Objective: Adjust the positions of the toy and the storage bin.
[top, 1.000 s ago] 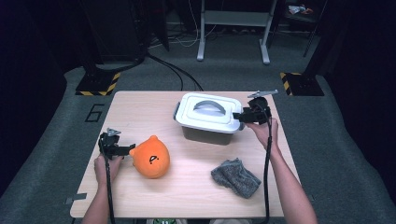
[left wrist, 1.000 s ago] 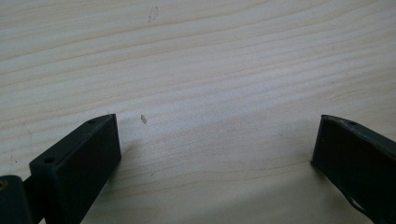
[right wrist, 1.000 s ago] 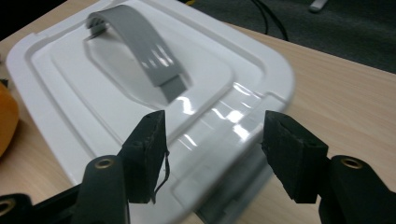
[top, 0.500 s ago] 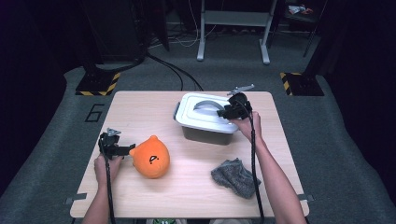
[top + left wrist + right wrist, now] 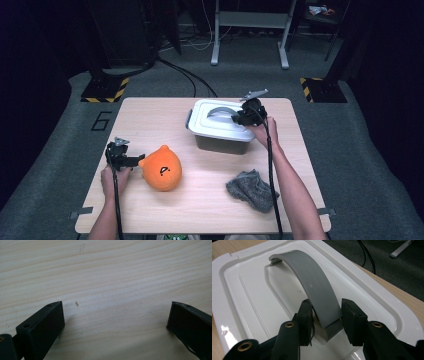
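The pale wooden table (image 5: 150, 115) carries a white-lidded grey plastic box (image 5: 220, 131), an orange round plush toy (image 5: 162, 168) and a crumpled grey cloth (image 5: 251, 189). In the right gripper view, the right gripper (image 5: 325, 316) has just been closing, its jaws flanking the lid's arched grey handle (image 5: 314, 287) with slight gaps. The left gripper (image 5: 115, 317) is spread wide above bare wood, the plush just beyond its fingertips.

Right tongs (image 5: 325, 317) jaws just closing, left tongs (image 5: 115, 322) spread wide

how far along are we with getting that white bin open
Early. Done: the right gripper has reached the grey handle, and its jaws have just been closing either side of it. In hand: securing that grip. Left: the white lid sits on the bin; the left gripper waits open beside the orange plush.
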`<state>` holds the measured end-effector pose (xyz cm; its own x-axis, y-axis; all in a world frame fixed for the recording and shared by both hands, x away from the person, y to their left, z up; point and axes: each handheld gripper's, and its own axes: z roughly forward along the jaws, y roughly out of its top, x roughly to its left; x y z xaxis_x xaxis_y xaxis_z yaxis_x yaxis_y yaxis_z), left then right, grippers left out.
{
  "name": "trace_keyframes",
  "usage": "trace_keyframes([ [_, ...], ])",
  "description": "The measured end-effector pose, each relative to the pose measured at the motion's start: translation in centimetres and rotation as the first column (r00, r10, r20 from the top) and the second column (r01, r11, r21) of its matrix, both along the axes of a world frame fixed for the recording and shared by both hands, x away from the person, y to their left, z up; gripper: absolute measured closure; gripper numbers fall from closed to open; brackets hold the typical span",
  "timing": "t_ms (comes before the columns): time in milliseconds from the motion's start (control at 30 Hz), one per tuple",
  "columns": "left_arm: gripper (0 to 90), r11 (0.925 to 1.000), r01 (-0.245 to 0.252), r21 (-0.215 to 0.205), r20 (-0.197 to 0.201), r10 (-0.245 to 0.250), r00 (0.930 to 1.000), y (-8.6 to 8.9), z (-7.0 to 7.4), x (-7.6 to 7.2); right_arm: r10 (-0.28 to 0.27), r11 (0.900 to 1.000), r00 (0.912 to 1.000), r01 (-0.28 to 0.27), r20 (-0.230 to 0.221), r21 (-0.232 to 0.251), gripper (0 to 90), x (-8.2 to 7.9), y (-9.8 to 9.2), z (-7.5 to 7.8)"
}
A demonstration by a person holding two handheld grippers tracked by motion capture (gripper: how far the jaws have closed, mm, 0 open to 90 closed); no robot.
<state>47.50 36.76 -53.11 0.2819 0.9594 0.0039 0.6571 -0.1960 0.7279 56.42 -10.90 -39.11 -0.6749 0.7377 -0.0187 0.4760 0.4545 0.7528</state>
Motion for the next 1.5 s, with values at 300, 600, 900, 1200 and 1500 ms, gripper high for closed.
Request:
trace_keyframes([
  [300,0.6,1.0,0.0,0.0,0.0,0.0,1.0,0.0,0.0,0.0,0.003,1.0,0.9996,-0.004,-0.029,-0.013,63.1,-0.8,-0.5,0.2],
  [600,0.8,1.0,-0.001,0.0,0.001,0.001,1.0,0.0,0.0,0.0,-0.043,0.999,0.9985,0.042,-0.033,-0.007,63.1,-2.9,-1.0,0.2],
  [900,0.8,1.0,0.0,-0.001,0.001,0.0,1.0,0.0,0.0,0.0,0.046,0.999,0.998,-0.047,0.044,0.021,48.4,-2.6,-0.4,2.5],
  [1200,0.8,1.0,0.001,-0.001,0.0,-0.001,1.0,0.0,0.0,0.0,0.087,0.996,0.9962,-0.087,-0.008,-0.003,53.4,-1.0,0.8,2.5],
  [1500,0.9,1.0,0.001,-0.002,0.001,-0.001,1.0,0.0,0.0,0.0,0.115,0.993,0.9934,-0.115,0.005,-0.026,62.6,-1.5,0.7,2.1],
])
